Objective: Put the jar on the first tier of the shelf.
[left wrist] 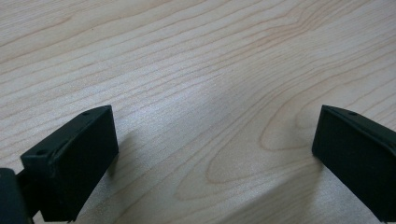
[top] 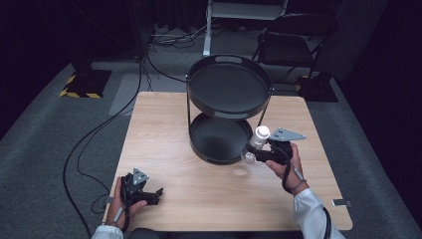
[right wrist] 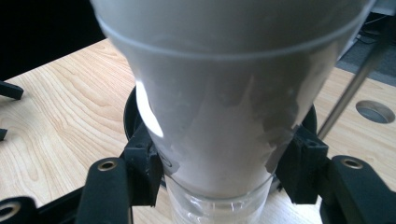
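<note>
A clear bottle with a white cap [top: 257, 142] is held off the table beside the front right of the black two-tier tray stand [top: 226, 107]. My right gripper [top: 259, 154] is shut on the bottle, its black pads [right wrist: 142, 170] pressing both sides of the bottle body [right wrist: 219, 116] in the right gripper view. At the table's near left corner, my left gripper [top: 149, 194] lies low over the wood. Its jaws stand wide apart in the left gripper view [left wrist: 212, 158] with bare wood between them.
The wooden table [top: 164, 144] has the tray stand at its back middle, with a lower tray [top: 219, 139] and an upper tray [top: 229, 87]. Cables run over the grey floor at the left. A dark chair [top: 293, 42] stands behind the table.
</note>
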